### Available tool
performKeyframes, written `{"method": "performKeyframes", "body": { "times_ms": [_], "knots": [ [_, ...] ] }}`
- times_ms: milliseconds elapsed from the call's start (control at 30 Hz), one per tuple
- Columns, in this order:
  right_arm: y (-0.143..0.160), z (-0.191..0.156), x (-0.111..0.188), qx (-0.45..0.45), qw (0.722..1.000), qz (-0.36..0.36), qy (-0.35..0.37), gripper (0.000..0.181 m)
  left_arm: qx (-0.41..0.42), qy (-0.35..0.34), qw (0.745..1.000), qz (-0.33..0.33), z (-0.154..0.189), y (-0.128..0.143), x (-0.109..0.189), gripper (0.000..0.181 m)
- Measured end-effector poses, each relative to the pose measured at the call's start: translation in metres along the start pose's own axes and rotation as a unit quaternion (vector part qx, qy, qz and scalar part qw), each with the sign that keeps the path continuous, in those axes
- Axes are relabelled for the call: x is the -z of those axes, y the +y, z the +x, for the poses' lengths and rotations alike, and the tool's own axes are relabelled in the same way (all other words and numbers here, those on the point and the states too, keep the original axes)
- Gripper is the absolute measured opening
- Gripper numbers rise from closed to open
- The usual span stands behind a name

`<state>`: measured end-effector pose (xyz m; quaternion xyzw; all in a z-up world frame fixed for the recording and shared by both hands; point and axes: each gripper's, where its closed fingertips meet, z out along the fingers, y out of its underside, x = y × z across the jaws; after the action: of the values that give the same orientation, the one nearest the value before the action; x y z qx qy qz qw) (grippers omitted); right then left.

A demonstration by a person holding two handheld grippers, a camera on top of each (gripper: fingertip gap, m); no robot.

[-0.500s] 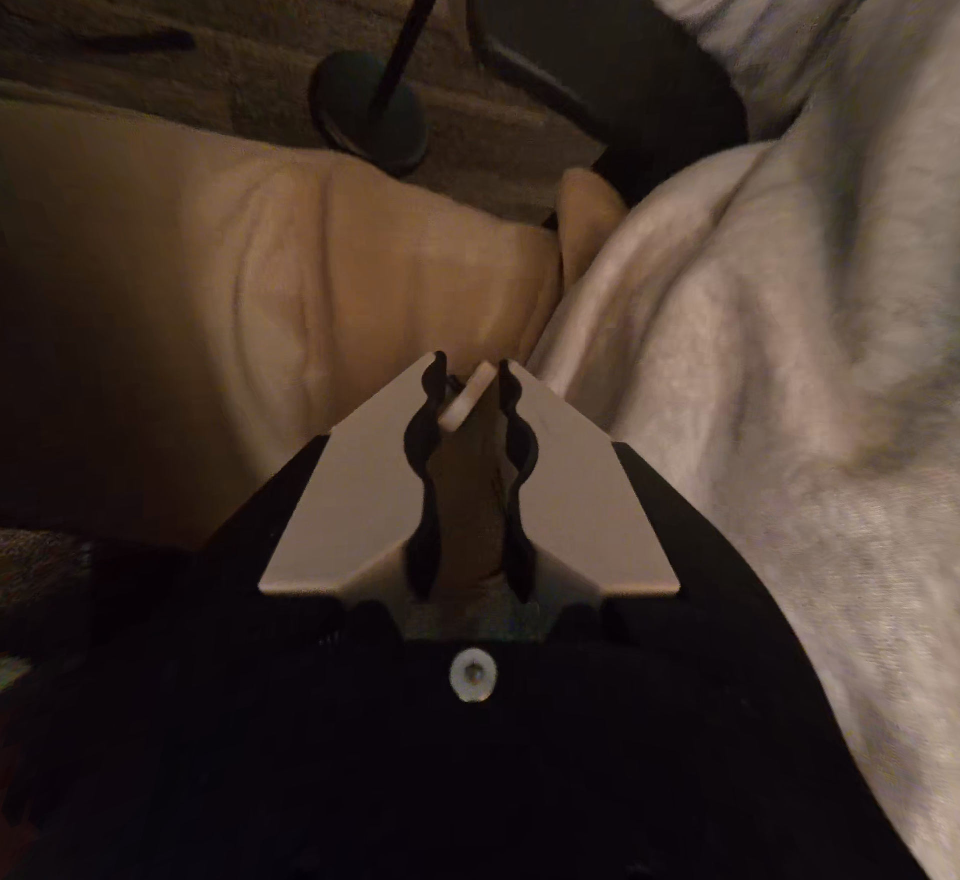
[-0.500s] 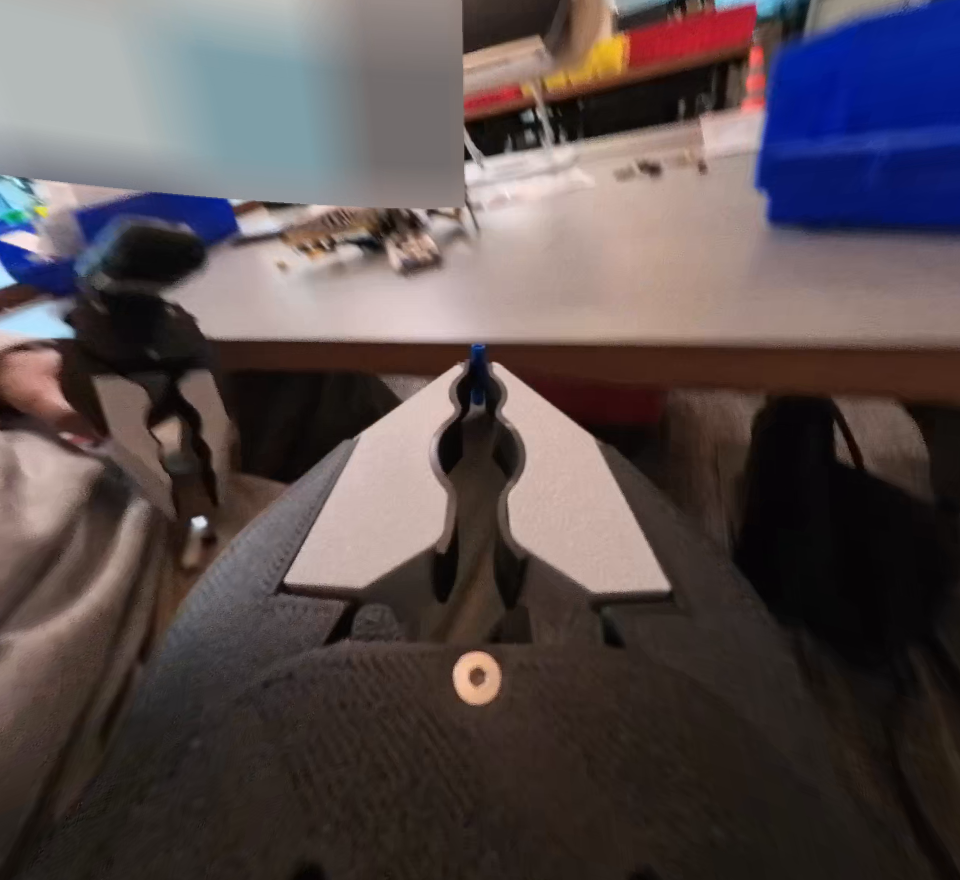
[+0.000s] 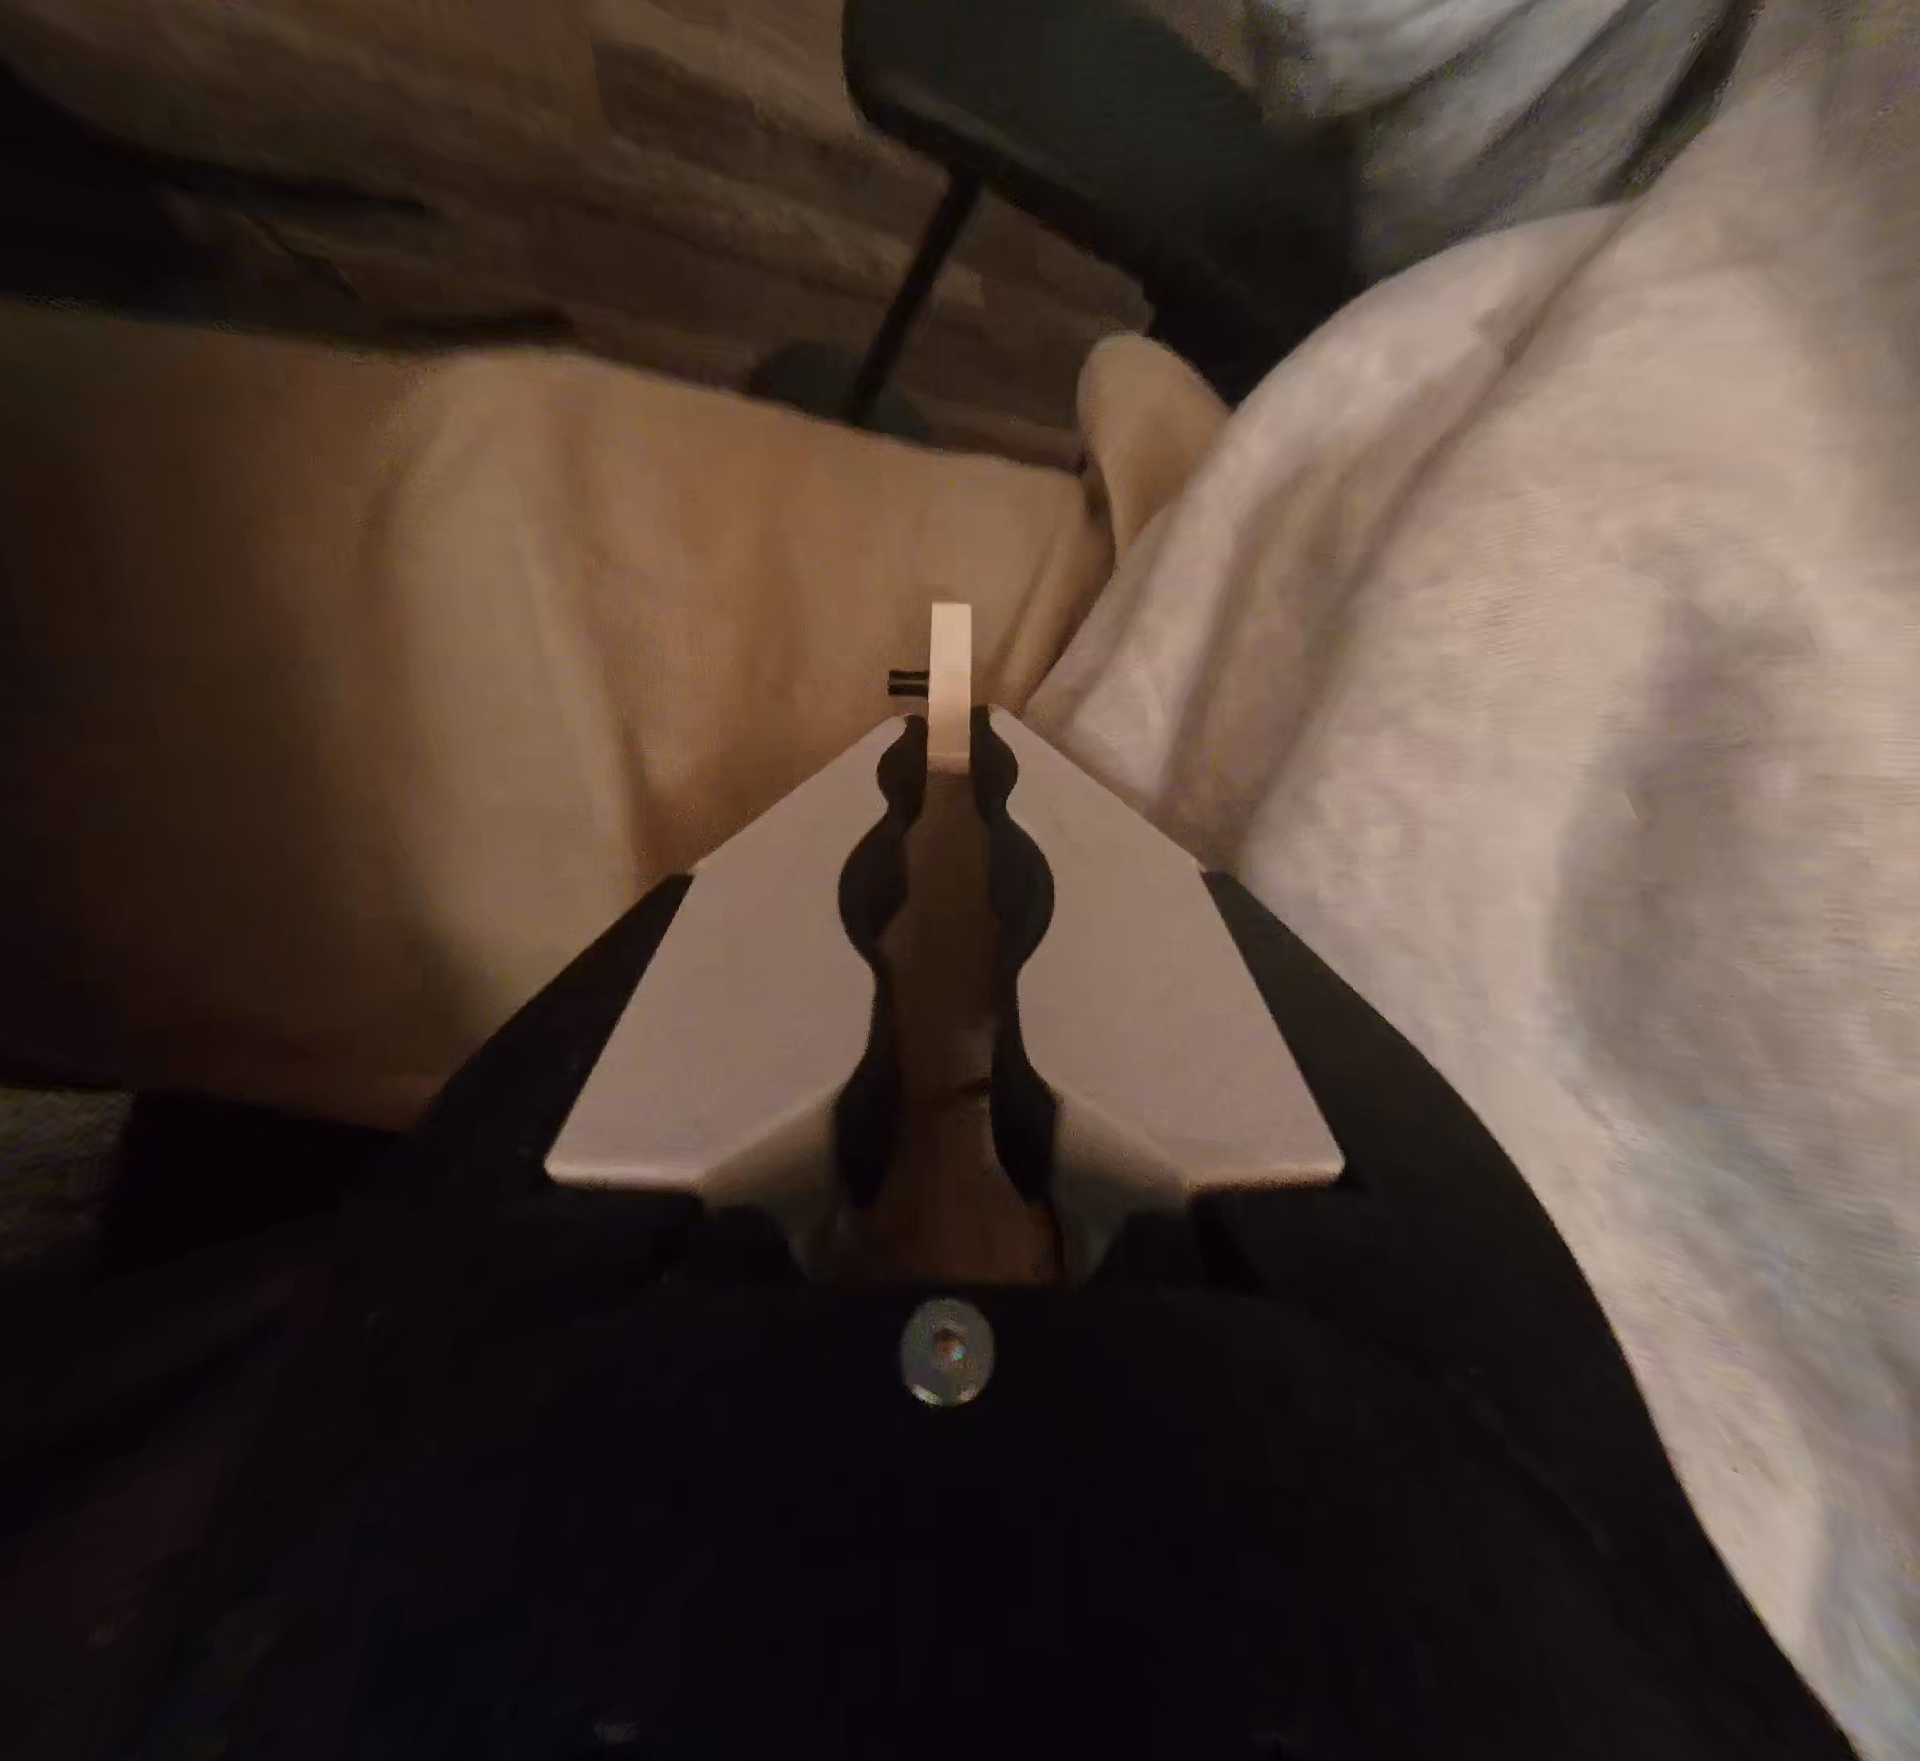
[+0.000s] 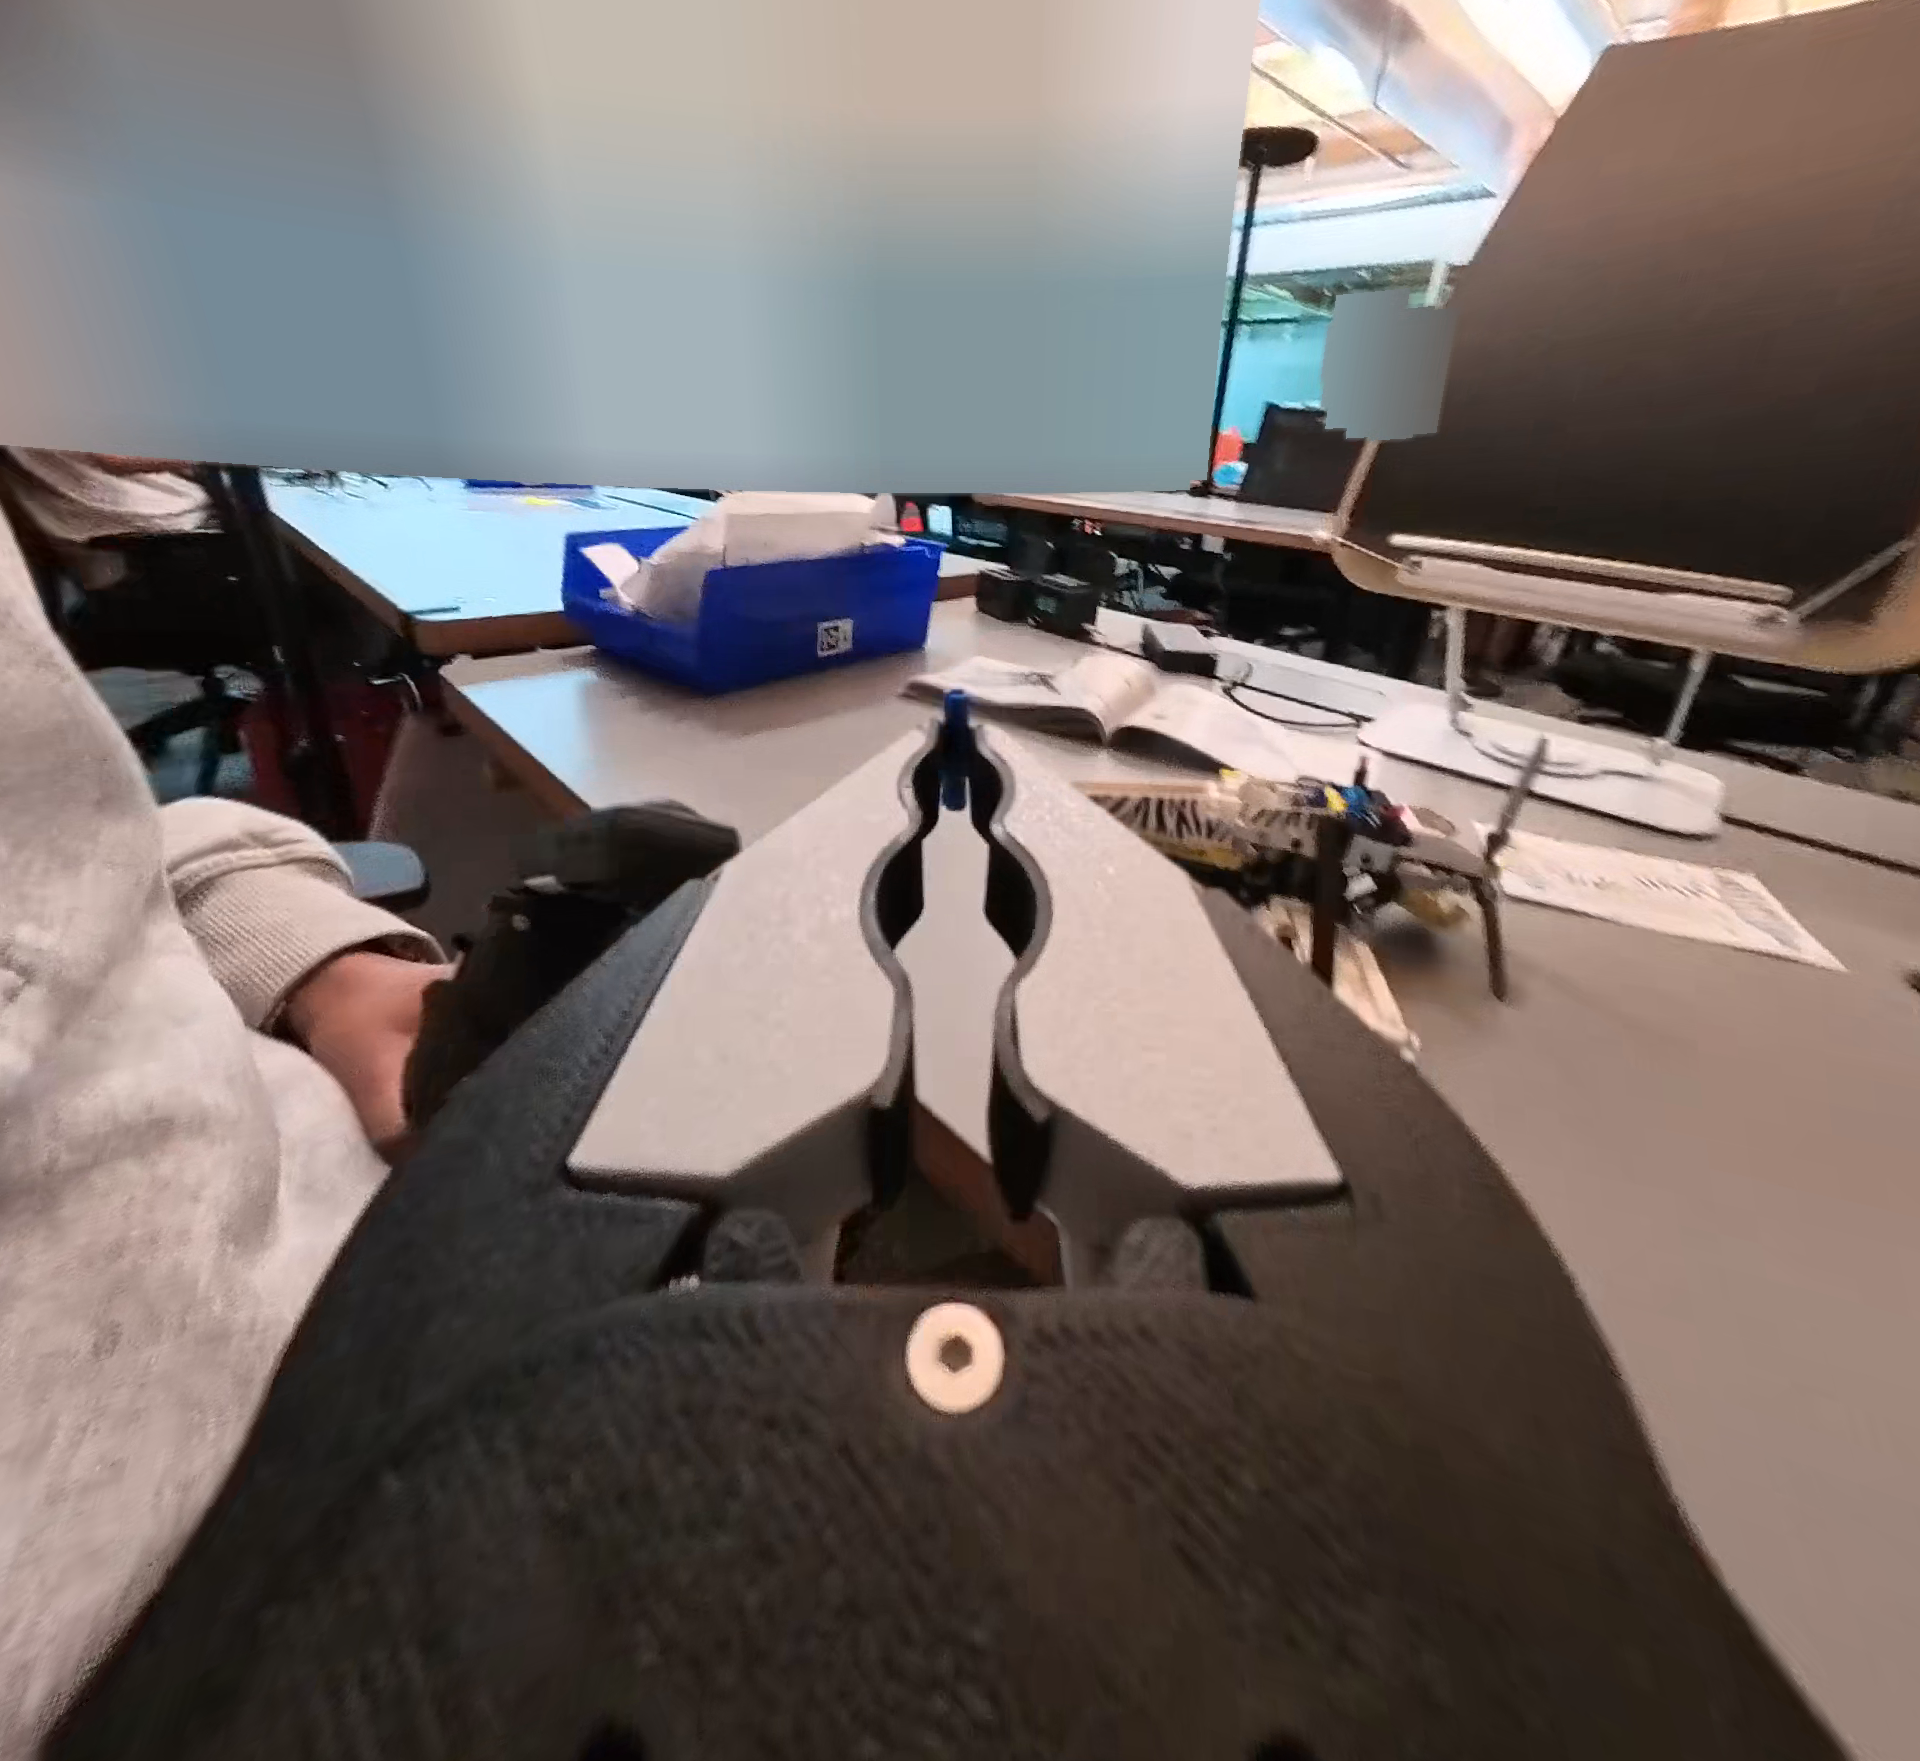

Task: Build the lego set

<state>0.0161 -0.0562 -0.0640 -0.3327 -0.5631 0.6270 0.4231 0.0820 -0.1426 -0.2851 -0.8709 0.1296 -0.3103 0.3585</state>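
Note:
My left gripper (image 3: 948,724) is shut on a thin cream-white lego piece (image 3: 950,672) that stands upright out of its tips, with a small black pin on its left side. It hangs below the table, over a person's tan trouser leg (image 3: 520,672). My right gripper (image 4: 954,745) is shut on a small blue lego pin (image 4: 953,743) and points over the grey table (image 4: 1662,1140). The partly built lego model (image 4: 1330,838) stands on the table to the right of it. The left gripper's black body (image 4: 582,922) shows low at the left, held by a hand.
A blue bin (image 4: 748,605) with white bags stands at the table's far left. An open instruction booklet (image 4: 1101,693) lies behind the model, a printed sheet (image 4: 1662,890) to its right. A monitor on a stand (image 4: 1662,340) fills the right. A grey sweater (image 3: 1558,776) and a chair armrest (image 3: 1060,111) are close below. The left gripper's tips are roughly 25 centimeters from the right gripper's. Measured from the fingertips, the partly built lego model (image 4: 1330,838) is 25 centimeters or so from the right gripper and 35 centimeters from the left.
The right gripper has risen from table-edge height and turned to look over the table top. In the left gripper the white piece now stands upright and farther out of the tips.

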Motion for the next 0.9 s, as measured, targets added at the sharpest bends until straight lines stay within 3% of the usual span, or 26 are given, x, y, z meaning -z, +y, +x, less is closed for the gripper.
{"method": "performKeyframes", "body": {
  "times_ms": [167, 333, 400, 500, 633, 800, 900],
  "knots": [
    [0.0, 0.005, -0.037, -0.037, 0.998, 0.047, -0.036, 0.002, -0.004, -0.065, 0.991, 0.118, -0.001, -0.037, 0.048, 0.007],
    [0.01, 0.025, -0.057, -0.08, 0.992, 0.086, -0.035, 0.001, -0.05, -0.255, 0.947, 0.187, -0.038, -0.068, 0.135, 0.006],
    [0.022, 0.027, -0.064, -0.101, 0.991, 0.084, -0.039, 0.001, -0.073, -0.342, 0.925, 0.15, -0.066, -0.065, 0.165, 0.006],
    [0.042, 0.019, -0.073, -0.123, 0.988, 0.059, -0.07, 0.002, -0.088, -0.407, 0.907, 0.061, -0.103, -0.048, 0.182, 0.007],
    [0.054, 0.016, -0.077, -0.128, 0.987, 0.043, -0.085, 0.002, -0.118, -0.438, 0.891, -0.029, -0.128, -0.031, 0.177, 0.007],
    [0.065, 0.02, -0.072, -0.144, 0.986, 0.034, -0.08, 0.001, -0.194, -0.477, 0.854, -0.076, -0.131, -0.034, 0.174, 0.008],
    [0.07, 0.024, -0.068, -0.161, 0.984, 0.032, -0.072, 0.001, -0.177, -0.451, 0.872, -0.073, -0.125, -0.034, 0.169, 0.009]
  ]
}}
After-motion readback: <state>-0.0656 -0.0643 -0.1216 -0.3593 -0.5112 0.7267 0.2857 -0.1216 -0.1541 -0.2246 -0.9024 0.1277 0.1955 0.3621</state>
